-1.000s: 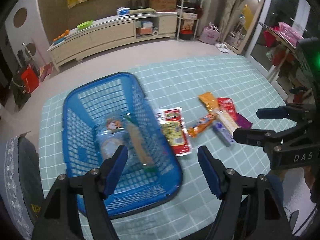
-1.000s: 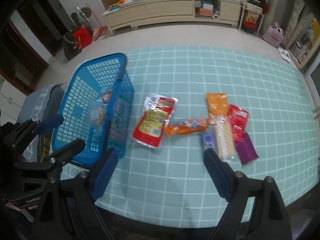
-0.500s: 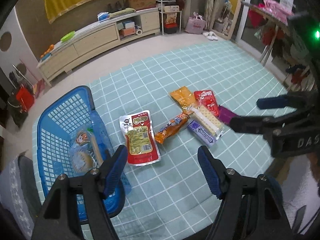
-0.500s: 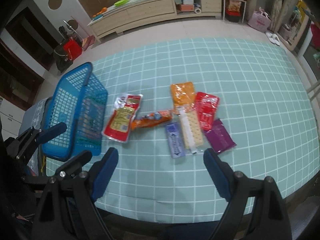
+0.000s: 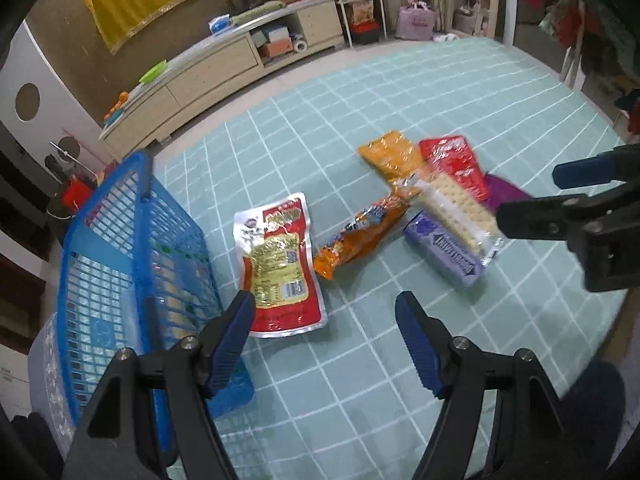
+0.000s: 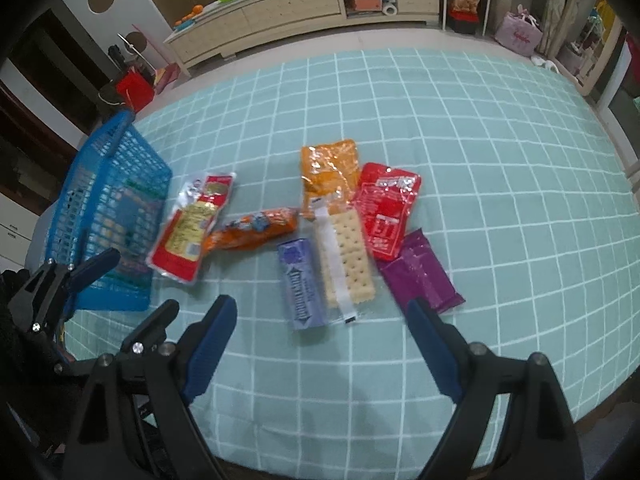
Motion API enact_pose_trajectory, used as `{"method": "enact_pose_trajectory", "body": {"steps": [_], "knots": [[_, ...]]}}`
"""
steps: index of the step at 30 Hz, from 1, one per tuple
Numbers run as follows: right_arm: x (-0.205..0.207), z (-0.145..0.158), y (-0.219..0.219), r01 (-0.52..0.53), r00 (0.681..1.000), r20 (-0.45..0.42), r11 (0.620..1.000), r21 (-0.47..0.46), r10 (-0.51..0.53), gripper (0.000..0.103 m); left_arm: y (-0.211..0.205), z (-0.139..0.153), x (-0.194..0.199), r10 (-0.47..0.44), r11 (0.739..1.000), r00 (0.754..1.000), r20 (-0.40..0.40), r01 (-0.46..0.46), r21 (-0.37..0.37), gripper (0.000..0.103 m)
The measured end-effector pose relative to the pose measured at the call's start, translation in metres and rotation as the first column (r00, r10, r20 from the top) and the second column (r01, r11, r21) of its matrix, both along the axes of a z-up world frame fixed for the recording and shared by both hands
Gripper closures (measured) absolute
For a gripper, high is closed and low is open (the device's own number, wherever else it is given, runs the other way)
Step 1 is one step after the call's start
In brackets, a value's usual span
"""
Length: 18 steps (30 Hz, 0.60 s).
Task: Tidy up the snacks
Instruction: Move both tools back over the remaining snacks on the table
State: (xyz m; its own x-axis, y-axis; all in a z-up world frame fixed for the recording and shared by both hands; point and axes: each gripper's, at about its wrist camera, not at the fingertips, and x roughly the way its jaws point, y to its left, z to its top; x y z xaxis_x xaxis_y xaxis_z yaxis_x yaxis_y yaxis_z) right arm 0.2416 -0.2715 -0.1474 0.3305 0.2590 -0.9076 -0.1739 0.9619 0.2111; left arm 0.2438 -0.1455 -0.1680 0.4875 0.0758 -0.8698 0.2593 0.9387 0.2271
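Both grippers are empty with jaws held wide. The left gripper [image 5: 324,340] hangs over the teal checked cloth [image 5: 400,92], with the red-and-yellow pouch [image 5: 280,268] just ahead of its left finger, at about 11 o'clock in the left wrist view. The pouch's long axis runs roughly 12 to 6 o'clock there, nearly in line with the fingers, so its narrow width lies across the jaw gap. The blue basket [image 5: 120,240] stands at 9 o'clock, just beside the pouch.

The right gripper [image 6: 320,344] has the purple box [image 6: 302,284] at 12 o'clock, its long axis also near 12 to 6, touching the cracker sleeve [image 6: 346,256] on its right. The left gripper is judged nearer the pouch and the basket; the right is nearer the cluster.
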Motion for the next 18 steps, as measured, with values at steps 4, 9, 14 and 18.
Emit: {"method": "enact_pose_trajectory", "body": {"steps": [4, 9, 14, 18], "knots": [[0.011, -0.018, -0.007, 0.008, 1.0, -0.02, 1.0, 0.01, -0.007, 0.013, -0.002, -0.024, 0.015, -0.009, 0.999, 1.0, -0.029, 0.01, 0.041, 0.033], [0.02, -0.032, -0.013, 0.012, 1.0, -0.026, 1.0, 0.017, -0.012, 0.013, 0.006, -0.042, 0.037, 0.024, 0.999, 0.998, -0.054, -0.022, 0.04, 0.033], [0.026, -0.039, -0.015, 0.003, 1.0, -0.019, 1.0, 0.029, -0.002, 0.013, 0.016, -0.052, 0.059, 0.08, 0.993, 0.997, -0.017, -0.078, 0.084, 0.027], [0.032, -0.042, -0.017, 0.004, 1.0, -0.021, 0.999, 0.038, -0.003, 0.013, 0.026, -0.067, 0.076, 0.12, 0.991, 0.992, -0.051, -0.116, 0.065, 0.026]]}}
